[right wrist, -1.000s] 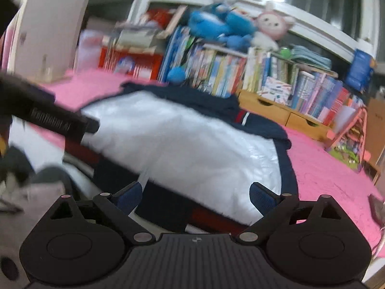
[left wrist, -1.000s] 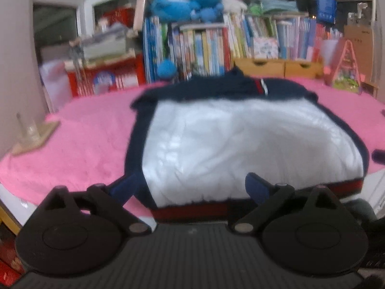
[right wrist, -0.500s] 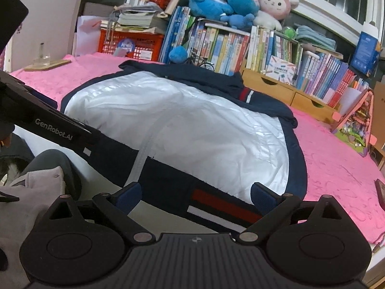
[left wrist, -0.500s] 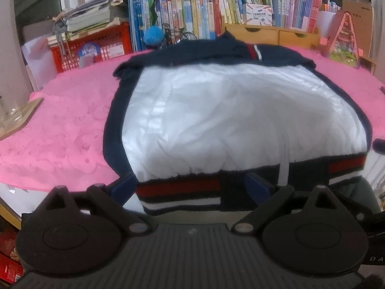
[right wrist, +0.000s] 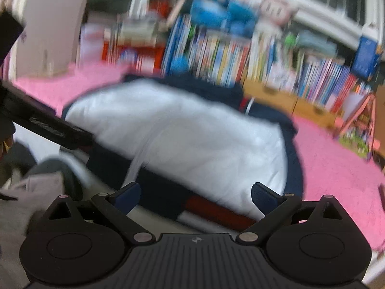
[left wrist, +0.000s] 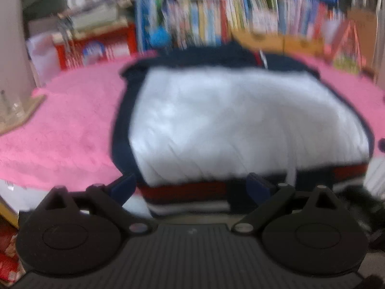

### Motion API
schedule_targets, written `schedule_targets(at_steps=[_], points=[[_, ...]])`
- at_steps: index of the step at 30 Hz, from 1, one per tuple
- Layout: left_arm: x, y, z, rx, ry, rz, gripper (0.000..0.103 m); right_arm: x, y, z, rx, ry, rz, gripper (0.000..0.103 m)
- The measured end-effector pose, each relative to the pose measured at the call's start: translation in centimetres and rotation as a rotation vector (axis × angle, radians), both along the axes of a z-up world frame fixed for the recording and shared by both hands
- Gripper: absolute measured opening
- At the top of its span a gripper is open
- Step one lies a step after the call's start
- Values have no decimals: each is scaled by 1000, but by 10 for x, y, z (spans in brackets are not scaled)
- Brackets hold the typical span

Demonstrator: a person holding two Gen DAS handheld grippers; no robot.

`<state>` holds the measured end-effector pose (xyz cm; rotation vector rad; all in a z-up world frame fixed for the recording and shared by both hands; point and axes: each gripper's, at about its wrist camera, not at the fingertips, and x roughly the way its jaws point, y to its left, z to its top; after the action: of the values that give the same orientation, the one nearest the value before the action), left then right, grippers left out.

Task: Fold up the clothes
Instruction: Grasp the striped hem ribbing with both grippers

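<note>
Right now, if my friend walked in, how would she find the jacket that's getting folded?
Look for the big pink blanket in front of the crowded bookshelf. Spread in the middle lies the jacket. It is the only piece of clothing lying there, white in the middle with dark navy edges and a red stripe along the near hem.

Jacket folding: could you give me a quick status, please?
Left gripper and right gripper open, empty. Jacket flat on pink cover, striped hem nearest. Nothing in the way.
</note>
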<state>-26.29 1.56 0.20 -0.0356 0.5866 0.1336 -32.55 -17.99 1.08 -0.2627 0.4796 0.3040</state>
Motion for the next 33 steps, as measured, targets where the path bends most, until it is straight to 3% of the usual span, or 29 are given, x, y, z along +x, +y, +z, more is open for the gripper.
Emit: schedule_targets(at_steps=[4,6,10,14,19,21,24,25,26,27,28,31,33], points=[[-9,58,-3,-202,-42,44,103,6,-56,-2,80,-27,-2,99],[-12,84,-11,-319,-54,37,103,12,-80,-9,118,13,-6,99],[-14,114,-35,-444,-97,24,103,30,-108,-28,281,111,-6,98],[-11,126,-53,-569,-158,-76,103,53,-114,-43,408,202,41,97],[12,121,-80,-582,-78,-87,103,67,-105,-53,417,246,82,93],[17,121,-90,-624,-69,-66,103,67,-107,-54,442,269,96,68],[13,125,-97,-708,-82,-54,100,68,-111,-56,480,303,117,52],[11,125,-96,-723,-90,-63,88,68,-112,-56,492,315,124,49],[8,125,-94,-737,-100,-74,67,68,-113,-57,505,326,131,44],[4,123,-88,-735,-110,-95,56,69,-114,-57,517,338,138,42],[0,120,-82,-729,-120,-118,52,65,-116,-53,536,327,142,41],[-1,110,-72,-647,-125,-171,54,51,-125,-37,571,273,167,41],[8,109,-78,-631,-100,-135,82,49,-127,-30,571,248,176,43]])
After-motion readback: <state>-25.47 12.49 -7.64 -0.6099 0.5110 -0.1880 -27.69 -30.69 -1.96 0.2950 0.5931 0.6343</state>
